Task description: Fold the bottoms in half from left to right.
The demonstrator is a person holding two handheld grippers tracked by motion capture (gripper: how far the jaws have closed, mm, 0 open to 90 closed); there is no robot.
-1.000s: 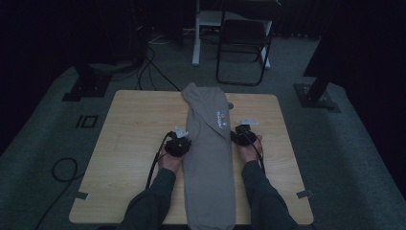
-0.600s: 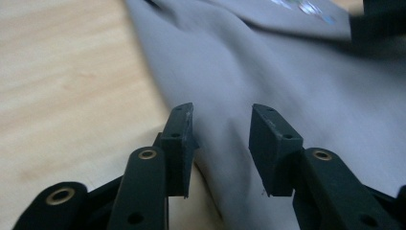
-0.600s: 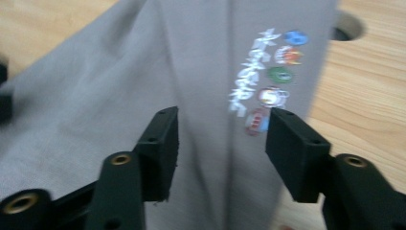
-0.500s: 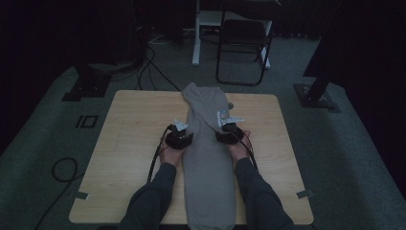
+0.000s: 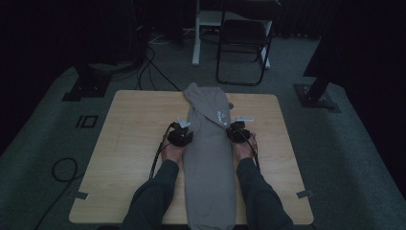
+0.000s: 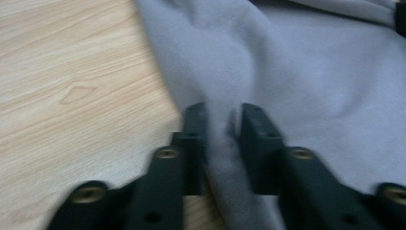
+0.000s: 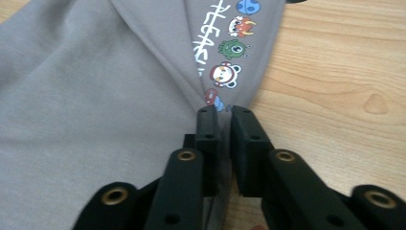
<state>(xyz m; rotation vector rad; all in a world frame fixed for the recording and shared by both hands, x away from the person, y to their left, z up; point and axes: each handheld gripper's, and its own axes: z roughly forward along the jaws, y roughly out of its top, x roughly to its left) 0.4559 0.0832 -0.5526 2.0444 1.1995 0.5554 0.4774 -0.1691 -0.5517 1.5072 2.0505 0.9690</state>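
Both tongs pinching the edges of the grey garment

The left gripper (image 6: pixel 222 122) has just closed on a ridge of the grey garment (image 5: pixel 209 153); the right gripper (image 7: pixel 225 122) nips the printed edge. The cloth lies lengthwise between them on the wooden table (image 5: pixel 129 143): grips taken, fold apparently not begun.

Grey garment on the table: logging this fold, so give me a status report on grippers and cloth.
Left gripper shut on grey garment, left edge. Right gripper shut on its right edge, by the cartoon print. Garment lies lengthwise on the table. Nothing in the way.
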